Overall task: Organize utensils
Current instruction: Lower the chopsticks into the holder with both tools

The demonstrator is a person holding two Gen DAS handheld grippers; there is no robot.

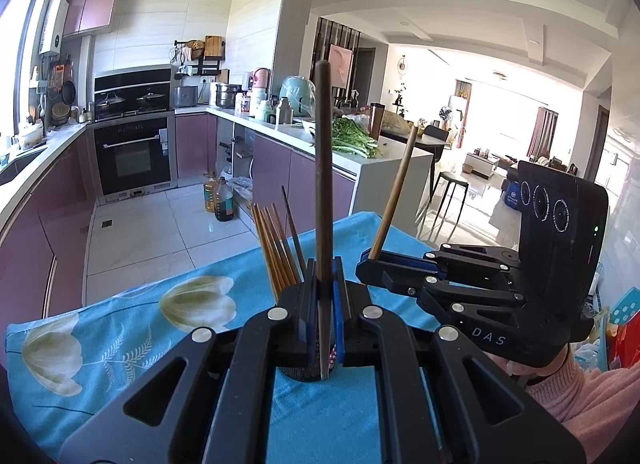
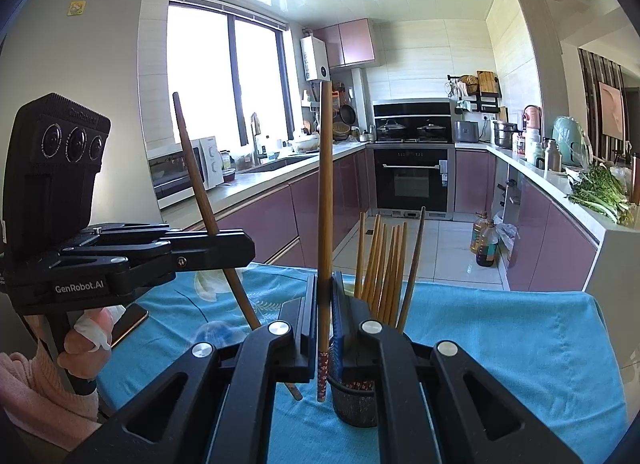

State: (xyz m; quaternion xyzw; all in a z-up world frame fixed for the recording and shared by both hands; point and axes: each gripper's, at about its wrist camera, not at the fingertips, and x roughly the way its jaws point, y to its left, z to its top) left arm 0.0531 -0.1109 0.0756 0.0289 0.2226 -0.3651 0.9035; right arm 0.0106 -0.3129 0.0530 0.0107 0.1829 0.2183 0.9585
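My left gripper [image 1: 323,284] is shut on a dark brown chopstick [image 1: 322,167], held upright over a black mesh holder [image 1: 298,374]. Several light wooden chopsticks [image 1: 276,248] stand in that holder. My right gripper [image 2: 324,296] is shut on a lighter brown chopstick [image 2: 325,199] with a patterned tip, upright just left of the holder [image 2: 356,404], where several chopsticks [image 2: 386,264] stand. Each gripper shows in the other view: the right one [image 1: 370,264] with its chopstick [image 1: 394,191], the left one [image 2: 248,242] with its chopstick [image 2: 200,171].
A blue floral tablecloth [image 1: 120,328] covers the table [image 2: 500,336]. A phone [image 2: 128,322] lies on it at the left. Beyond the table edge are the kitchen floor, purple cabinets [image 2: 280,215], an oven [image 2: 412,175] and oil bottles [image 2: 484,240].
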